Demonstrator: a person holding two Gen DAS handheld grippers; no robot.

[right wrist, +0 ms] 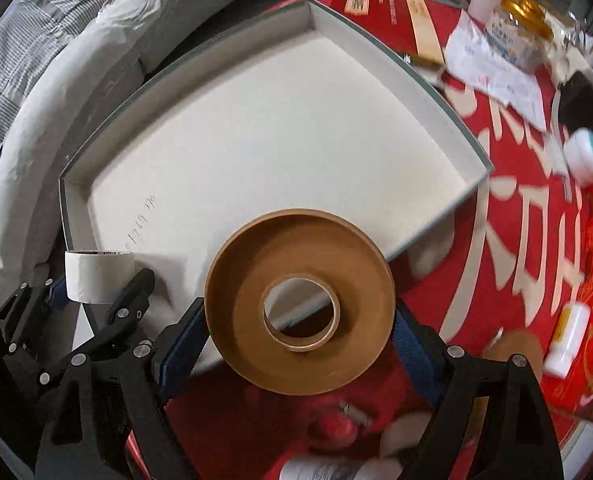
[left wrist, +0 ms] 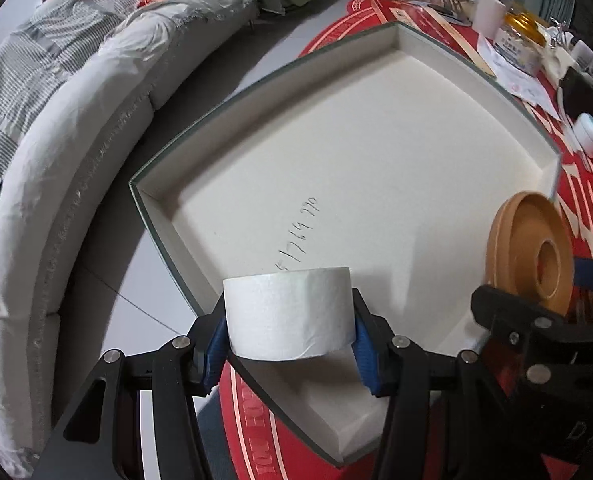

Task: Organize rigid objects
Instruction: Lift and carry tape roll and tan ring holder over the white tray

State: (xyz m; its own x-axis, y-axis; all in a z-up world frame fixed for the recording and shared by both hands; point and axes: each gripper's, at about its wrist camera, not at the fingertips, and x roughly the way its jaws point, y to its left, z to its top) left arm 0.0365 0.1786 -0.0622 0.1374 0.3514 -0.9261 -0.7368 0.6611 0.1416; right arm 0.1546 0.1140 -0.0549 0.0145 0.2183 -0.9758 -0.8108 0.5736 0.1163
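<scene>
Left gripper (left wrist: 290,330): blue-padded fingers (left wrist: 215,344) clamped on a white tape roll (left wrist: 289,312), one pad on each side of its curved face. Roll held clear above the near corner of the shallow box (left wrist: 256,92). The same roll shows at left in the right wrist view.

Right gripper (right wrist: 299,324): fingers set wide, clamped on a brown tape roll (right wrist: 296,248) across its full outer width, hollow core facing the camera. Roll hangs over the box's near edge, partly over the red cloth (right wrist: 496,264).

Box: grey rim, white inside, faint handwritten marks (left wrist: 298,240) on the floor. Nothing rests in it.

Bench: box sits on the red cloth with pale lettering. Right of the box, a small white jar with teal lid (right wrist: 584,154), a white bottle (right wrist: 568,338), papers (right wrist: 492,72). Grey sofa (left wrist: 56,140) beyond the left edge.
</scene>
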